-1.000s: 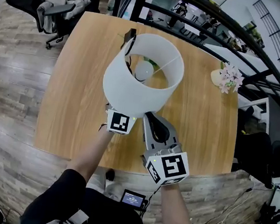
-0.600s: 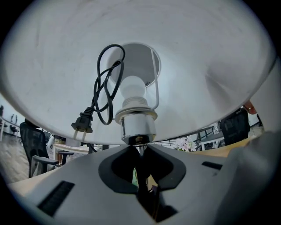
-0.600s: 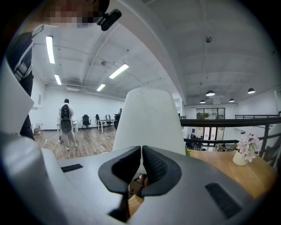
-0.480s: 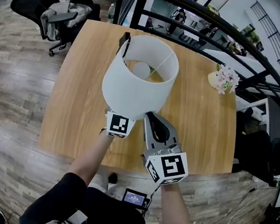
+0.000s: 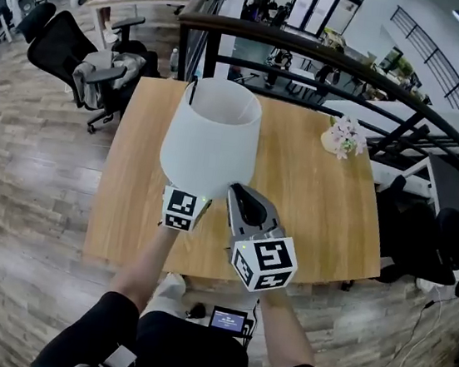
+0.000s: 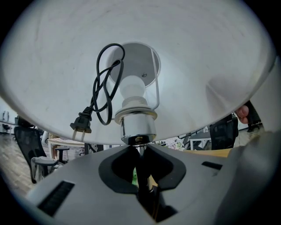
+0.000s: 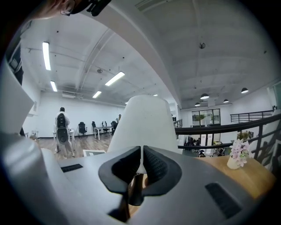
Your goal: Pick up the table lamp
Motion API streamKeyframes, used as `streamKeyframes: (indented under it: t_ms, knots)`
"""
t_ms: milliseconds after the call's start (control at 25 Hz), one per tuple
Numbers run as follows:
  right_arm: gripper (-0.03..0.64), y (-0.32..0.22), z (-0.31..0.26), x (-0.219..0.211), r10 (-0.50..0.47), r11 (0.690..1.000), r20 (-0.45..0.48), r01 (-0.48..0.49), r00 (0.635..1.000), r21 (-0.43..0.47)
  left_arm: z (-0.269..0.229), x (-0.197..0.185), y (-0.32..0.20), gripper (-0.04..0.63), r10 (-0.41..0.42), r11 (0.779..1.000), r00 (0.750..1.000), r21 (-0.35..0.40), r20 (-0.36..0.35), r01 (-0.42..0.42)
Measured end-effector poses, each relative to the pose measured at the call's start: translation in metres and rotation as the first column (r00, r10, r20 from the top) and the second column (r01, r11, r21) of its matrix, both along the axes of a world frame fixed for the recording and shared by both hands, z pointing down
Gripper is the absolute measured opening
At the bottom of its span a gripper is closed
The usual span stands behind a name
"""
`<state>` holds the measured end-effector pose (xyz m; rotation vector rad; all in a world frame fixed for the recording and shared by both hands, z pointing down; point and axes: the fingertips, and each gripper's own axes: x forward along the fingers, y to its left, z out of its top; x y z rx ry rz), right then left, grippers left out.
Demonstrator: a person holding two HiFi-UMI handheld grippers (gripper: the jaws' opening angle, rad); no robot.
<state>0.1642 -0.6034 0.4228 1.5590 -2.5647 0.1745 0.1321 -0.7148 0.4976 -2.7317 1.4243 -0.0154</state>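
Table lamp [image 5: 210, 138] is upright over the rear left part of the wooden counter [image 5: 318, 211], just ahead of both grippers, its base hidden in every view. The left gripper [image 6: 139, 159] sits under the white shade [image 6: 197, 52], its jaws drawn almost together and clamped on the thin dark stem [image 6: 138, 150] just below the chrome socket [image 6: 138, 127]. Above the socket are the bulb [image 6: 132, 90] and a looped black cord [image 6: 103, 83], with its plug [image 6: 81, 123] dangling inside the shade. The right gripper [image 7: 141, 160] is beside the left one at the shade's lower edge, its pads closed on what looks like that thin white rim. Farther right on the counter, well apart from the lamp, stands a vase of pale flowers [image 5: 342, 137]. A black railing [image 5: 329, 61] runs behind the counter, and an office chair [image 5: 82, 62] stands on the wood floor to its left.
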Motion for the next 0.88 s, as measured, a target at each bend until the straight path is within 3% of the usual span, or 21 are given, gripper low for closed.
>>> streamKeyframes:
  t_ms: [200, 600, 880]
  knots:
    - [0.041, 0.016, -0.025, 0.015, 0.032, 0.999, -0.004, -0.032, 0.999, 0.014, -0.031, 0.000, 0.019, 0.060, 0.039, 0.998, 0.999, -0.049, -0.010, -0.039]
    - [0.041, 0.042, -0.044, 0.025, 0.035, 0.997, -0.006, -0.035, 0.999, 0.074, -0.059, 0.002, 0.054, 0.060, 0.039, 0.998, 0.999, -0.051, -0.031, -0.041]
    - [0.041, 0.085, -0.049, 0.035, -0.003, 0.996, 0.005, 0.003, 1.000, 0.092, -0.068, 0.010, 0.097, 0.060, 0.031, 0.999, 1.000, -0.030, 0.000, -0.031]
